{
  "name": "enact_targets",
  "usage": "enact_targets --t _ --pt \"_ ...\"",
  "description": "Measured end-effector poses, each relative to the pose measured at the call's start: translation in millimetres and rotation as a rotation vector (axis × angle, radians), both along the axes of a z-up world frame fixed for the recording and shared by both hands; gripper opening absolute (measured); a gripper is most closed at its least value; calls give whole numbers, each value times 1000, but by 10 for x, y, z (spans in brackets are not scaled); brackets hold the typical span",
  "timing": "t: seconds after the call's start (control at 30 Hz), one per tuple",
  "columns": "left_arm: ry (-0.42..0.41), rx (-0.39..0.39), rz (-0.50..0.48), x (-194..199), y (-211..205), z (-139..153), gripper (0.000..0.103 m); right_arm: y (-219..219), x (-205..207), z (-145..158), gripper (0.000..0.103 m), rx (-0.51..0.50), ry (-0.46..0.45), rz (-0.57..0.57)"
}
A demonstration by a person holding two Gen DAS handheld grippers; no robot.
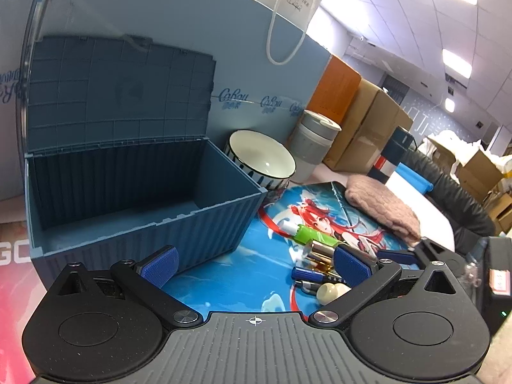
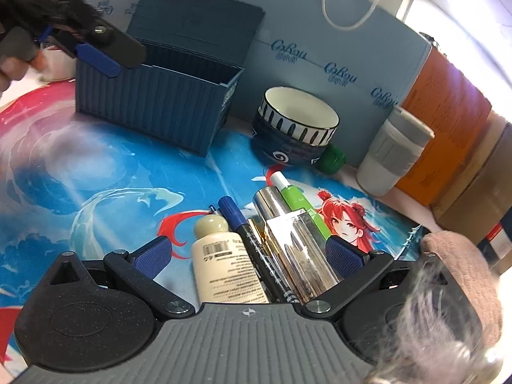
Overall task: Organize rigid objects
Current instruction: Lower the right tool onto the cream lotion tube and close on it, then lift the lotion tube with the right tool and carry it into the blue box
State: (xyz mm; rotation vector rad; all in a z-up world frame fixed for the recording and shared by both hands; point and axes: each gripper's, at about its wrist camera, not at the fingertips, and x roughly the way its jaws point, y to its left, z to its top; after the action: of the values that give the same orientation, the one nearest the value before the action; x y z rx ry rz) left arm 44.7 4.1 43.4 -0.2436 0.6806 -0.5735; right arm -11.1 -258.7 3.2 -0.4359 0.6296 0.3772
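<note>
Right gripper (image 2: 248, 257) spread wide over the cluster on the blue printed mat (image 2: 105, 188): cream plastic bottle (image 2: 220, 256), blue-capped marker pen (image 2: 252, 240), shiny gold-and-silver tube (image 2: 288, 240) and green-and-white tube (image 2: 299, 204) lay between its fingers. Left gripper (image 1: 256, 264) likewise wide, holding nothing, just beside the open dark-blue ribbed plastic box (image 1: 144, 198). Lower ends of bottle and marker hidden under the gripper body.

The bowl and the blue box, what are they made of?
The bowl looks like glazed ceramic: its white inside is glossy and its rim is painted with dark stripes. The blue box looks like matte moulded plastic, judging by its ribbed walls and hinged lid.
</note>
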Motion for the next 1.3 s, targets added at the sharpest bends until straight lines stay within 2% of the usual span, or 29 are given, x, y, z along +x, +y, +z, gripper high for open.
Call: enact_targets --t 0.07,0.17,0.23,0.3,0.33,0.43,0.5,0.6,0.7,0.8,0.9,0.97,1.1,1.3 --pt "1 6 -6 -1 2 -6 103 -6 83 -25 100 13 36 0" --pt "-4 5 -11 -18 14 5 103 36 77 -40 89 2 49 20" --pt "-6 -1 -17 -19 19 7 103 36 27 -14 87 41 59 58" --pt "-7 -9 -24 -20 23 8 103 17 38 -44 87 102 107 76" --pt "-6 -11 -28 -21 21 10 103 24 72 -93 85 100 138 64" --pt "-6 -12 -34 -26 8 8 103 72 54 -148 79 56 111 45" --pt "-8 -13 -36 -34 8 14 103 16 75 -112 77 120 127 8" --pt "-14 -26 -37 -46 34 34 103 3 55 -68 59 123 173 -35" --pt "-18 -36 -34 -48 60 48 103 55 -17 -111 58 99 192 -27" --pt "-18 -39 -37 -51 58 53 103 -72 43 -141 55 205 245 -66" --pt "-23 -44 -43 -68 60 71 103 -157 124 -145 50 258 239 -130" --pt "-26 -51 -42 -72 73 81 103 -153 153 -134 43 286 233 -192" --pt "-32 -63 -34 -87 108 100 103 -38 113 -113 43 269 210 -250" --pt "-57 -79 -23 -129 173 176 103 103 -72 -9 42 321 166 -241"
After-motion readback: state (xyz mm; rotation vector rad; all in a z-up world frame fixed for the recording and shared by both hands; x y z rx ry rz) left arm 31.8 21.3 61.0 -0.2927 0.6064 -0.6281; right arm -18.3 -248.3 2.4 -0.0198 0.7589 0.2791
